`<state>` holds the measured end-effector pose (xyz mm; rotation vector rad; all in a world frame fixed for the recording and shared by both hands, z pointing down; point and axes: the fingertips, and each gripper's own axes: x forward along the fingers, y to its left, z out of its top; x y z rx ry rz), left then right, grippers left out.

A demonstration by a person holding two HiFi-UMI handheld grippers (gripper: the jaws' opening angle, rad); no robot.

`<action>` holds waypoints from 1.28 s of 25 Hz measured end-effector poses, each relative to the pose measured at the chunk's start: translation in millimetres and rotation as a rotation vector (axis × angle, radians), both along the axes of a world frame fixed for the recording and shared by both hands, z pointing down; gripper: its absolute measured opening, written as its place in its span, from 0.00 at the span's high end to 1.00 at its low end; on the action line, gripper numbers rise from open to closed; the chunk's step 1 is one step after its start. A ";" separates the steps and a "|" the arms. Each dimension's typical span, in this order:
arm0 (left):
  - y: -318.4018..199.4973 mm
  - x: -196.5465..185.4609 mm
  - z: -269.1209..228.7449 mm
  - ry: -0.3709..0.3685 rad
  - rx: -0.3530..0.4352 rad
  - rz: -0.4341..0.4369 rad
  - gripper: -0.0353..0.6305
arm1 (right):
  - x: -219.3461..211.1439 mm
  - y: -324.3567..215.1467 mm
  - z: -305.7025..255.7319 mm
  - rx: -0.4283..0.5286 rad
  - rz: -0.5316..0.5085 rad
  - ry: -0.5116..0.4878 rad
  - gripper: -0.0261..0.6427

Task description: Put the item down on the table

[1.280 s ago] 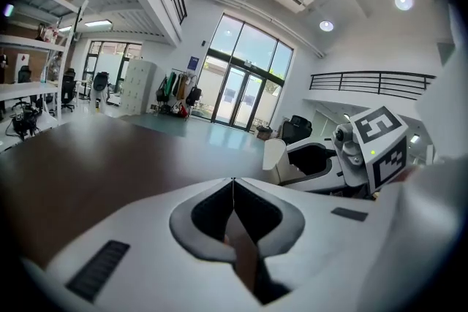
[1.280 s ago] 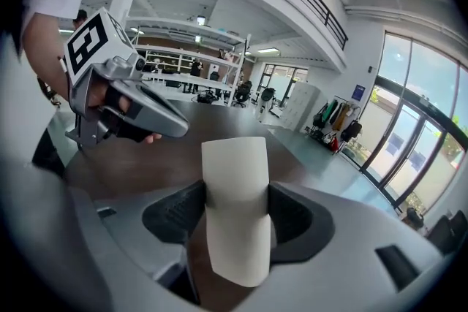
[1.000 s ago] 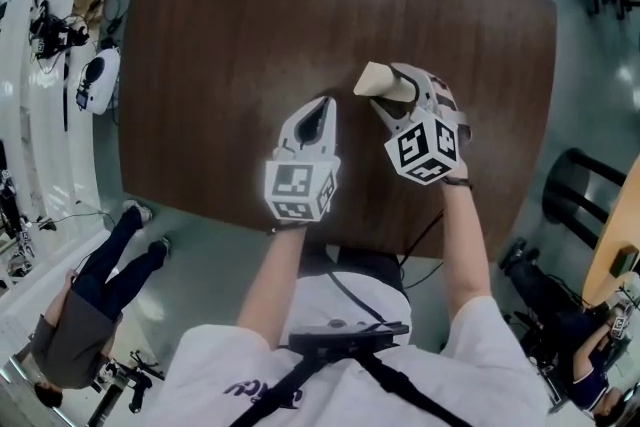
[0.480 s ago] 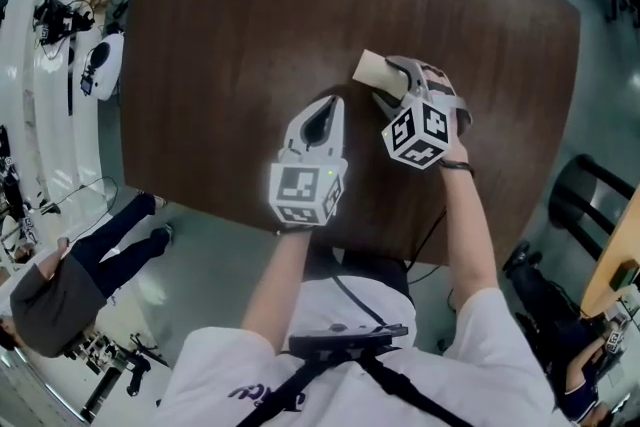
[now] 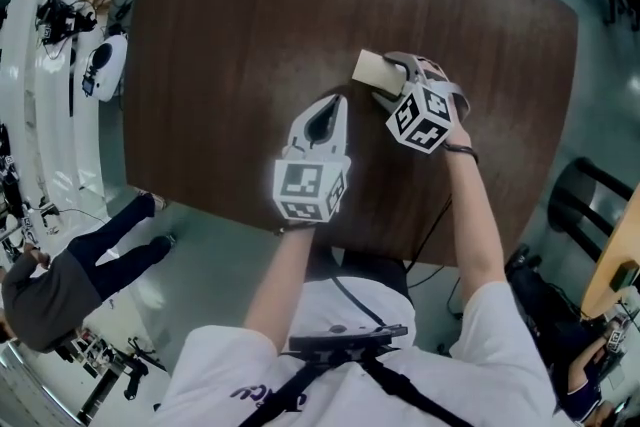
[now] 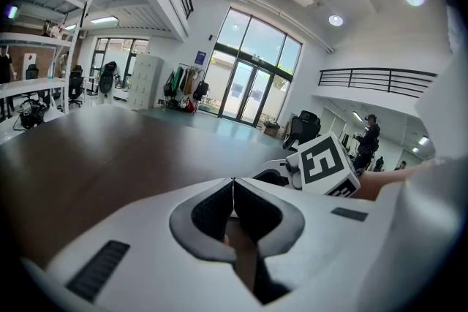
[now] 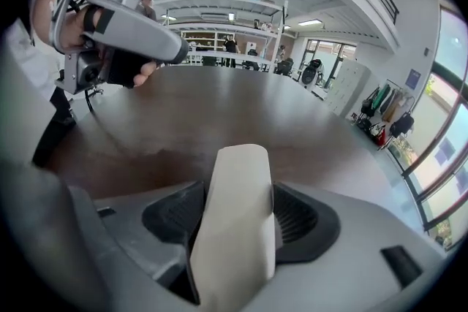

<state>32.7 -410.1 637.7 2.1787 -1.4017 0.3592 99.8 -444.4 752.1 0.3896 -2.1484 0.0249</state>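
Right gripper [image 5: 388,83] held the beige piece [image 5: 372,70] clamped between its jaws; in the right gripper view the piece [image 7: 240,179] stood upright between the ribbed pads, which pressed on both its sides. Over the last second the marker cube on this gripper had rolled and the wrist had moved a little away from the person, while the piece kept about the same spot over the middle of the wooden table [image 5: 250,35]. Contact with the tabletop could not be confirmed from any view. Left gripper [image 5: 322,120] had hardly moved: jaws fully together, nothing between them, parked just beside the right one. Judgement: placement at its last stage, with lowering and release not yet done.
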 end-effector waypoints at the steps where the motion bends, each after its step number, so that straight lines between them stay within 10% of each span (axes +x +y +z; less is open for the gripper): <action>1: 2.3 -0.4 -4.0 0.007 0.001 -0.005 0.93 | 1.4 0.3 -2.5 0.019 0.004 0.010 0.54; 16: 66.2 -22.2 -101.4 0.038 0.191 -0.007 0.93 | 29.9 80.1 -171.0 0.247 0.603 -0.359 0.54; 21: 102.8 -17.3 -148.2 0.031 0.287 0.062 0.93 | 43.8 133.5 -228.1 0.352 0.743 -0.481 0.73; 32: 201.2 -7.1 -219.3 0.085 0.446 0.173 0.93 | 13.8 236.2 -313.4 0.470 0.809 -0.677 0.95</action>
